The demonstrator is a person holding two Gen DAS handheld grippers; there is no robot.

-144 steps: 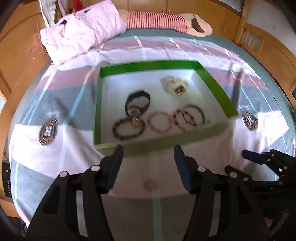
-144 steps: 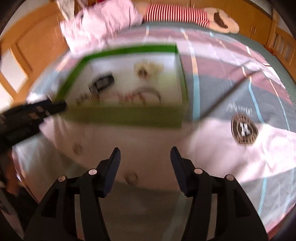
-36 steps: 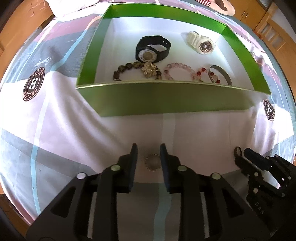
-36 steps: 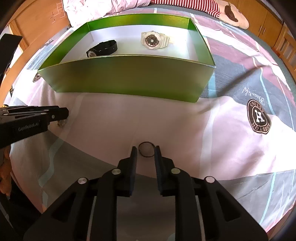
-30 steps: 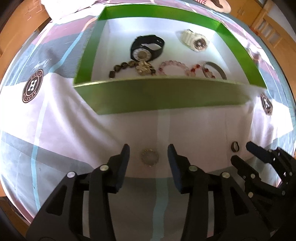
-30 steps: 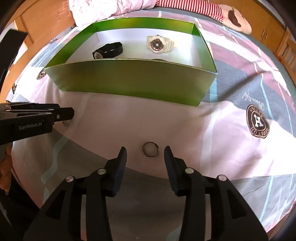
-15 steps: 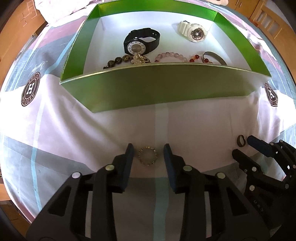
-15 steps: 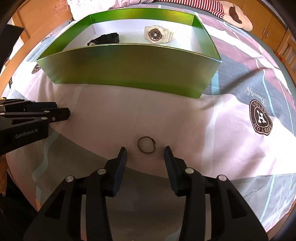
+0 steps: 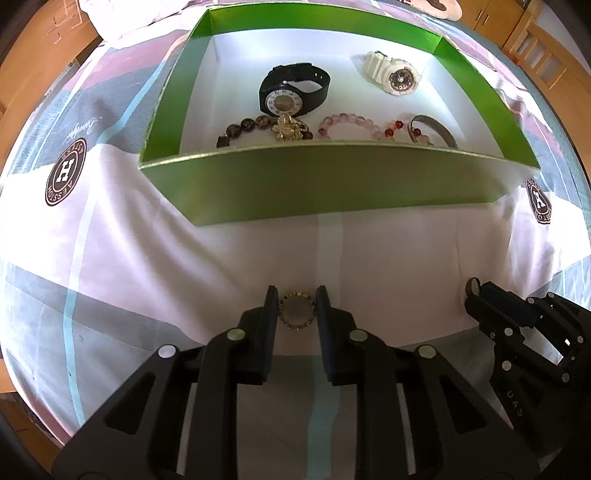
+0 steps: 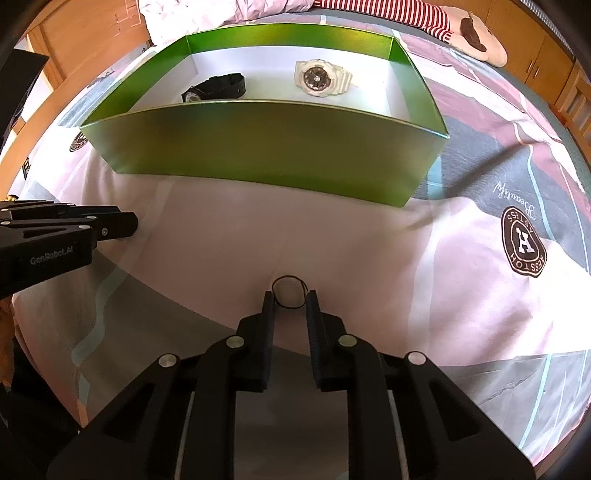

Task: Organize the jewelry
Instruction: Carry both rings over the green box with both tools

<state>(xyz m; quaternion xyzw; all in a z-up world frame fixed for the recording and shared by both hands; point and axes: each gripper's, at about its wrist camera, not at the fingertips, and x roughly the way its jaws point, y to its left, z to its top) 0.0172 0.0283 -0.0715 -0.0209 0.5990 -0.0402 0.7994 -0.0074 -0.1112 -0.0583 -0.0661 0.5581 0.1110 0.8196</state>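
Rings [image 9: 296,309] (bedspread [image 9: 369,251] edge) between tongs

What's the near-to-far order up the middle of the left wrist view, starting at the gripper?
left gripper → studded ring between its fingers → bedsheet → green box near wall → gold charm → black watch → box far wall

Green cardboard box [image 9: 332,184]: satin sheen outside, matt white paper lining. Patchwork cotton bedsheet [image 9: 110,258]: matt, soft weave, printed logo badges. Black gripper fingers [image 9: 267,325]: matt plastic, shiny metal pins. Small studded ring [image 9: 296,310]: glinting metal. Thin black ring [image 10: 290,291]: smooth, dark. White watch [image 9: 392,74]: glossy plastic strap.
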